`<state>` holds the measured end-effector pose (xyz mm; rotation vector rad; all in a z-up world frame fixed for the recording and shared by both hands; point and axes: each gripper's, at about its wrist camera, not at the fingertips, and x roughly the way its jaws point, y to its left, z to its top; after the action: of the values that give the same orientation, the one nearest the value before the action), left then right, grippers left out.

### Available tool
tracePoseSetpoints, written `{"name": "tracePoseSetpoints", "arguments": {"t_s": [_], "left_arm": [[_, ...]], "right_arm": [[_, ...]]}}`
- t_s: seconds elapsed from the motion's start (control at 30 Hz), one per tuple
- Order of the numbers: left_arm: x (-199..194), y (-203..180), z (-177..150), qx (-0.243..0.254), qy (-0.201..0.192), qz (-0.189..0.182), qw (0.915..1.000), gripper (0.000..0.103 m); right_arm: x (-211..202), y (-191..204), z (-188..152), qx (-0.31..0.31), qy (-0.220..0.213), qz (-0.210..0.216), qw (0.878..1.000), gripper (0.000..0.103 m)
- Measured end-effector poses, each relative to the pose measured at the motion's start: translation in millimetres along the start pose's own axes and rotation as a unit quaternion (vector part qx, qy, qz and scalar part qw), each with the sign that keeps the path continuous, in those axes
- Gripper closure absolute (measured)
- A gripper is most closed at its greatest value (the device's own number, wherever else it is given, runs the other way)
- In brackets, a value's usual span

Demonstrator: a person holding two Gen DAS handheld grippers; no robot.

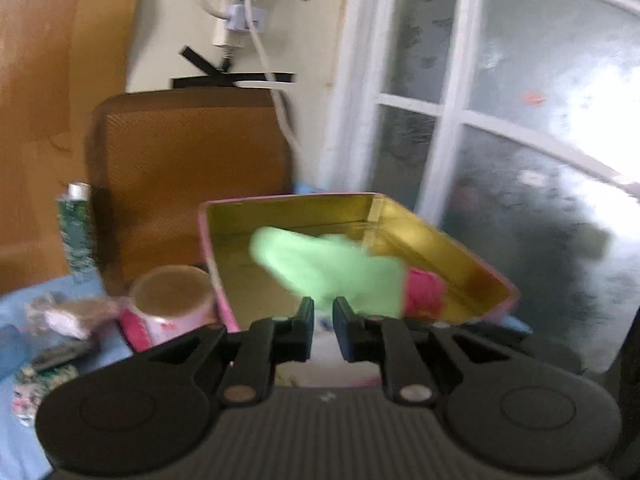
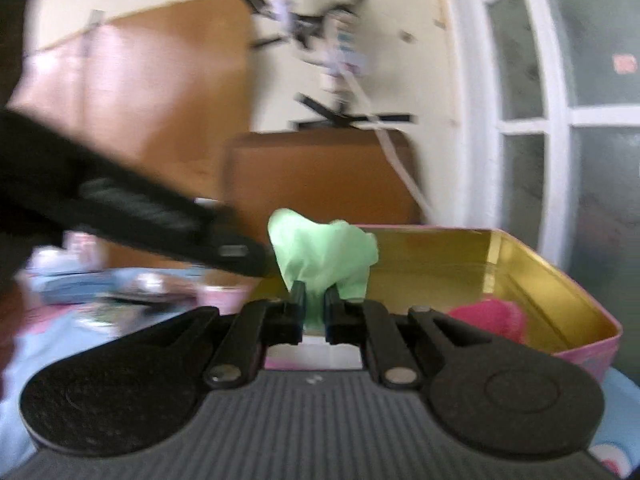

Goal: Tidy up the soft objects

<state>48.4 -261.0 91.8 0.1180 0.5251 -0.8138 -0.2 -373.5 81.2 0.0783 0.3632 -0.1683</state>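
A light green cloth [image 1: 324, 268] hangs over an open tin [image 1: 460, 248] that is gold inside and pink outside. My left gripper [image 1: 323, 312] is shut on the cloth's near edge. In the right wrist view my right gripper [image 2: 316, 300] is also shut on the green cloth [image 2: 324, 252], pinching its lower fold. The left gripper [image 2: 262, 262] comes in from the left there as a blurred black shape and meets the cloth's left side. A pink cloth [image 1: 424, 294] lies in the tin's near right corner, and shows as the pink cloth [image 2: 492, 316] inside the tin [image 2: 560, 276].
A tape roll [image 1: 172, 300] stands left of the tin, with small clutter [image 1: 60, 320] on the blue table cover beyond it. A green can [image 1: 76, 232] and a brown padded chair back [image 1: 188, 176] stand behind. A white-framed window [image 1: 500, 120] fills the right side.
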Motion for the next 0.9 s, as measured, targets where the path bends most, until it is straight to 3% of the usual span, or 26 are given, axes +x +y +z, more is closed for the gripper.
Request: {"name": "tracePoseSetpoints", "arguments": {"t_s": [0.07, 0.17, 0.23, 0.27, 0.47, 0.57, 0.7, 0.9], "left_arm": [[5.5, 0.6, 0.6, -0.006, 0.003, 0.028, 0.9996, 0.090], [6.5, 4.9, -4.0, -0.010, 0.007, 0.058, 0.9982, 0.090], [2.6, 9.1, -8.6, -0.005, 0.010, 0.079, 0.9968, 0.090], [0.7, 12.3, -9.6, -0.006, 0.010, 0.086, 0.9962, 0.088], [-17.9, 30.2, -23.7, -0.007, 0.013, 0.143, 0.9896, 0.078], [-31.1, 45.4, -35.7, -0.013, 0.015, 0.169, 0.9855, 0.074], [-49.9, 74.5, -56.1, -0.028, 0.020, 0.201, 0.9790, 0.074], [-77.0, 125.5, -96.0, -0.075, 0.038, 0.243, 0.9664, 0.074]], "right_arm": [[15.8, -18.6, 1.6, 0.009, 0.015, -0.023, 1.000, 0.090], [32.8, -30.6, -0.1, 0.015, 0.048, -0.040, 0.998, 0.081], [28.0, -37.3, -2.6, 0.038, 0.046, -0.050, 0.997, 0.045], [23.9, -38.0, -3.9, 0.046, 0.037, -0.048, 0.997, 0.042], [-11.9, -25.8, -8.3, 0.077, 0.005, -0.054, 0.996, 0.041], [-27.7, -8.6, -8.6, 0.093, -0.024, -0.041, 0.995, 0.041], [-34.8, 29.3, -5.9, 0.068, -0.050, -0.010, 0.996, 0.041], [-26.3, 84.9, -13.4, 0.043, -0.027, 0.048, 0.998, 0.040]]}}
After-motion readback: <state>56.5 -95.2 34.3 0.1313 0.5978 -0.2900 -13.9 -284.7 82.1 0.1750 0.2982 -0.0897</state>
